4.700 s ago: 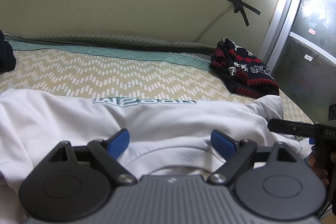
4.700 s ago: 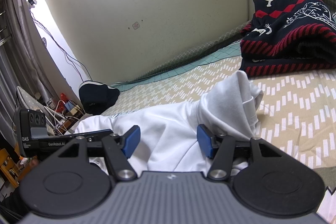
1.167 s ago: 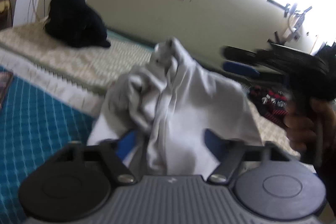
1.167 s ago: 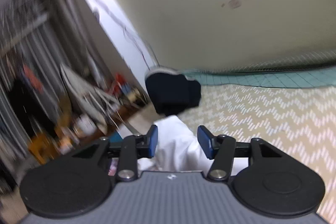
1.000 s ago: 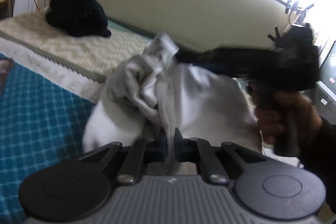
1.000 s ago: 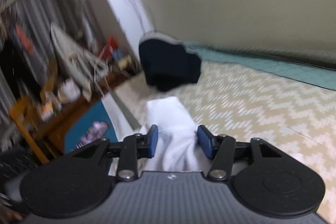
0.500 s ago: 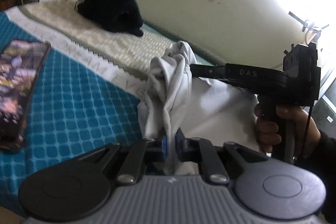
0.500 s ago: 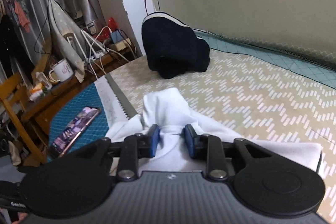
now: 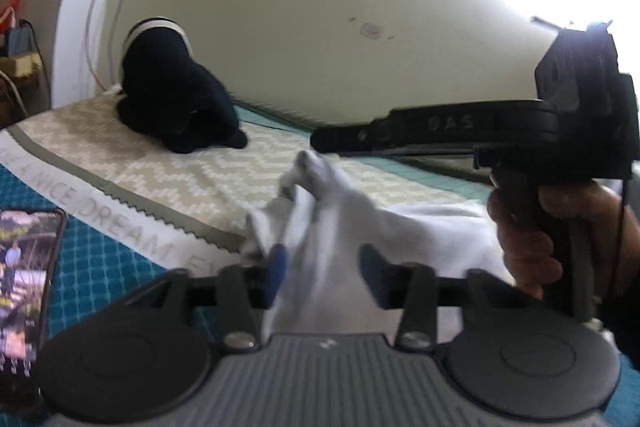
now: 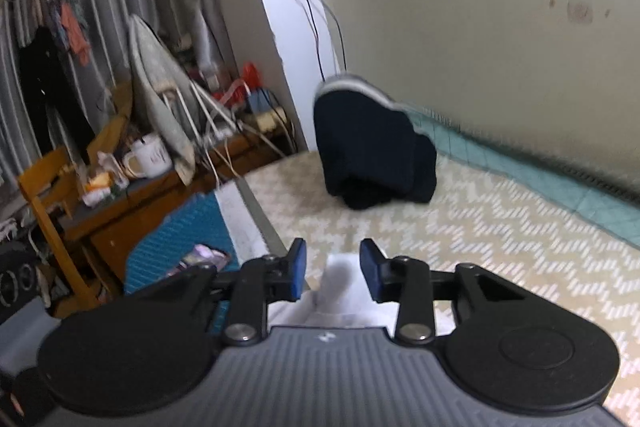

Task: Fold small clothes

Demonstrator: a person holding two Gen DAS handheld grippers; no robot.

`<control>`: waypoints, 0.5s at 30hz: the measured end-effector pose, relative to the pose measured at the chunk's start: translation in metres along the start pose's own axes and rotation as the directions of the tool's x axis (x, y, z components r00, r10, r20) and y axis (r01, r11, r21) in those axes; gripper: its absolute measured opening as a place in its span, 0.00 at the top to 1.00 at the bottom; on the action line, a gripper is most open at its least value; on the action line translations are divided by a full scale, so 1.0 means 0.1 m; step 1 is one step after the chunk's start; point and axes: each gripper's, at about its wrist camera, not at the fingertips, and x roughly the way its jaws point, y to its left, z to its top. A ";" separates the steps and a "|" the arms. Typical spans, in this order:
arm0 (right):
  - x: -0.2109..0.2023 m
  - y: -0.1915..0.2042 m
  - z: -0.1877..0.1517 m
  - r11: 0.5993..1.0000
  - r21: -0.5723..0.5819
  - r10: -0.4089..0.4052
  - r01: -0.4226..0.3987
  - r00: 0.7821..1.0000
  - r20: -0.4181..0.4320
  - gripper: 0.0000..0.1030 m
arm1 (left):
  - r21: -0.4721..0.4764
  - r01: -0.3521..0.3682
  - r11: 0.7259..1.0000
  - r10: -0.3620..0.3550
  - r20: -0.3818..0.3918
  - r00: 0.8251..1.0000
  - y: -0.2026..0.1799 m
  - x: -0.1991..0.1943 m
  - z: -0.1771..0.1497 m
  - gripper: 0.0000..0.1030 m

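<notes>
The white garment [image 9: 332, 223] lies bunched on the bed near its left edge, with a crumpled peak sticking up. My left gripper [image 9: 322, 267] is open, its blue pads either side of the cloth without pinching it. My right gripper [image 10: 331, 269] is open, and a bit of the white garment [image 10: 344, 287] shows low between its pads. In the left wrist view the right gripper's black body [image 9: 480, 131] hovers above the garment, held by a hand [image 9: 532, 239].
A dark navy garment [image 9: 176, 107] lies in a heap at the bed's far left by the wall; it also shows in the right wrist view [image 10: 372, 151]. A phone [image 9: 24, 275] lies on the teal blanket [image 9: 104, 267]. A cluttered desk [image 10: 120, 195] and wooden chair [image 10: 52, 211] stand beside the bed.
Both grippers were shut on the white garment half a second ago and have now opened. The garment has dropped lower onto the bed. The right gripper has lifted above it.
</notes>
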 end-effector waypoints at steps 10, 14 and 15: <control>0.29 -0.19 -0.07 0.999 -0.009 -0.039 0.038 0.992 -0.117 0.79 | 0.089 0.003 0.996 0.003 -0.076 0.997 -0.13 0.34 0.05 0.69; 0.12 -0.13 -0.02 1.000 -0.025 -0.019 0.018 0.997 -0.076 0.78 | -0.037 0.130 0.991 -0.133 -0.106 0.985 0.04 0.26 0.11 0.88; 0.09 -0.11 -0.02 0.999 -0.030 -0.012 0.010 0.997 -0.070 0.76 | -0.085 0.183 0.979 -0.191 -0.103 0.976 0.10 0.24 0.14 0.89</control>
